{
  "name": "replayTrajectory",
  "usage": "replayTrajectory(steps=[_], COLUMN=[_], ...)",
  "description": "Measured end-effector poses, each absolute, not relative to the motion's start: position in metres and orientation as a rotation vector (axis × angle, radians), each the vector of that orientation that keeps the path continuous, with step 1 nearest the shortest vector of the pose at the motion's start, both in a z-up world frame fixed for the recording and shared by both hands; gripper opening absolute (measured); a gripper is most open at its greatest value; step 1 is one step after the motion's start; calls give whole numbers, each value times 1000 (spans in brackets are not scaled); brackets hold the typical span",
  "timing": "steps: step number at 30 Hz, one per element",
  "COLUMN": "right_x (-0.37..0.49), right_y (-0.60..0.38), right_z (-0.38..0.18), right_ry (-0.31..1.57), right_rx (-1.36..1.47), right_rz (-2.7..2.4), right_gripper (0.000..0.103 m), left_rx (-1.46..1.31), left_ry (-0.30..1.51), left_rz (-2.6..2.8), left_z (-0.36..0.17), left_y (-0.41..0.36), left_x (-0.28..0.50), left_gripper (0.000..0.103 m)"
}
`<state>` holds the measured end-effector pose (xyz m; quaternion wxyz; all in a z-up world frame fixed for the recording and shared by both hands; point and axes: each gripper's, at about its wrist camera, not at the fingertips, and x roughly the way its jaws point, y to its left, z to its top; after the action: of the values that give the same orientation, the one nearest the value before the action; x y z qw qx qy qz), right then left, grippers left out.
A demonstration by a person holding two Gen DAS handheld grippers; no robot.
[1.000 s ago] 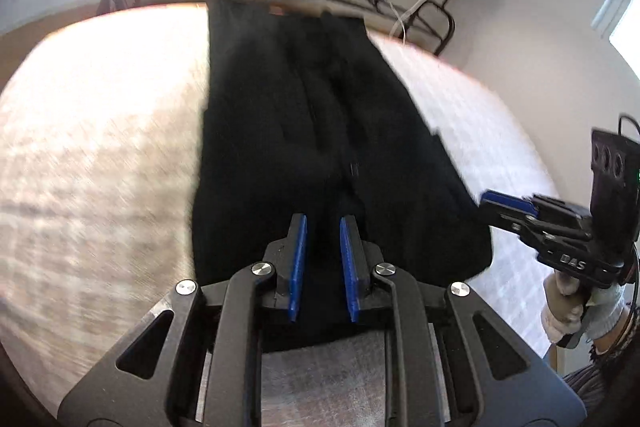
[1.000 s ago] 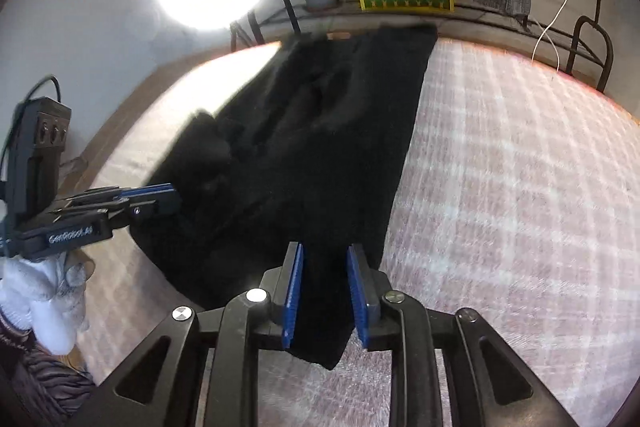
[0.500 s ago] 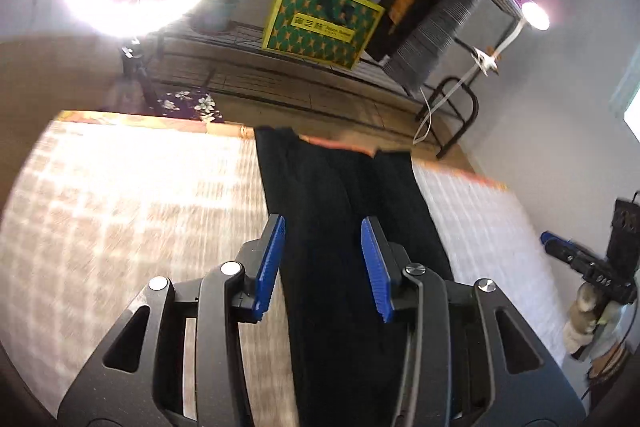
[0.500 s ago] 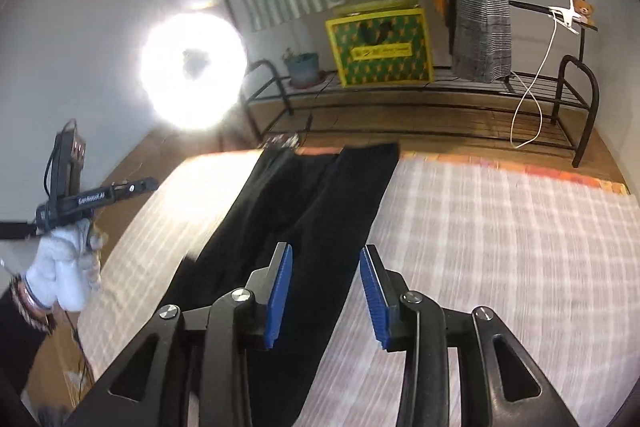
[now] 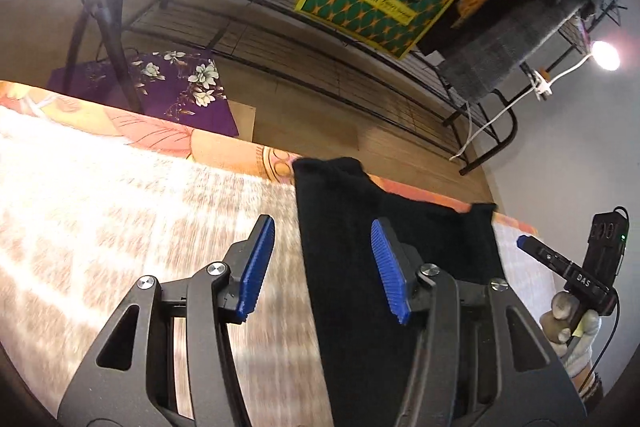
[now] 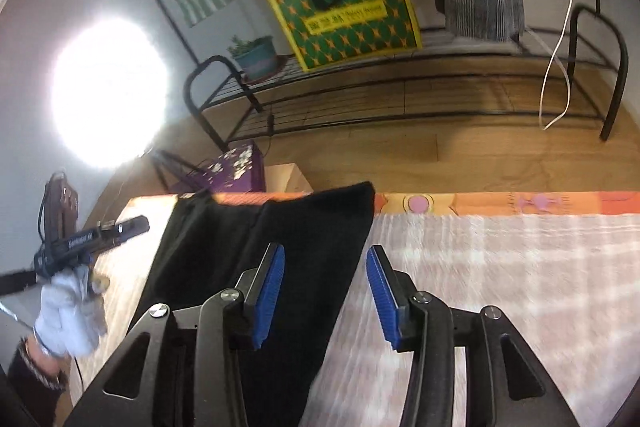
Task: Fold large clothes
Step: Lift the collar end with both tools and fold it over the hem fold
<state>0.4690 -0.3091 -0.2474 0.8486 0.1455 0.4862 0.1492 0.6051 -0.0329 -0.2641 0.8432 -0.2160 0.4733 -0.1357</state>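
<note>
While both of my grippers hang over the bed with nothing in them, the long black fabric garment [image 5: 400, 251] lies flat along the pale checked bedspread [image 5: 120, 211], its far end reaching the orange patterned border of the bed at the middle of both frames. My left gripper [image 5: 324, 267] has its blue ribbed jaws spreading wider; the garment's left edge runs up between them, but neither pad presses on it. My right gripper [image 6: 326, 287] is also opening, straddling the garment's right edge in the lower middle of its frame, again without touching cloth.

I judge this to be the pause between folds: the garment already looks narrowed into a long strip, and I am lining up at its far end for the next fold. That calls for lowering each gripper onto its own far corner, just short of the orange border, pinching the whole stack there, then carrying both corners evenly towards the near end so the strip halves without skewing. Beyond the bed, a yellow-and-green patterned box [image 6: 344, 15] sits on the black wire rack [image 6: 400, 95].
</note>
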Motion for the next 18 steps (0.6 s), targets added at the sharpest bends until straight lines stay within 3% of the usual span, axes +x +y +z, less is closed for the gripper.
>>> replayTrajectory(steps=[6, 12, 13, 15, 16, 18], right_x=[513, 525, 524, 525, 526, 525], right_y=[-298, -277, -273, -265, -263, -263], right_z=[-289, -292, -291, -292, -292, -290], right_ry=[1067, 1061, 1060, 1071, 1073, 1068], right_rx=[319, 233, 213, 173, 165, 166], right_rz=[281, 295, 301, 324, 328, 336], right_gripper=[47, 46, 44, 32, 26, 12], left_rx=[-345, -242, -230, -197, -185, -192], left_ry=[1000, 962, 962, 965, 963, 956], left_rz=[-290, -297, -304, -318, -323, -335], left_z=[-279, -278, -278, -277, -277, -273], left_y=[-54, -76, -78, -85, -87, -89], left_x=[637, 644, 644, 643, 642, 639], left_gripper=[52, 51, 49, 31, 17, 11])
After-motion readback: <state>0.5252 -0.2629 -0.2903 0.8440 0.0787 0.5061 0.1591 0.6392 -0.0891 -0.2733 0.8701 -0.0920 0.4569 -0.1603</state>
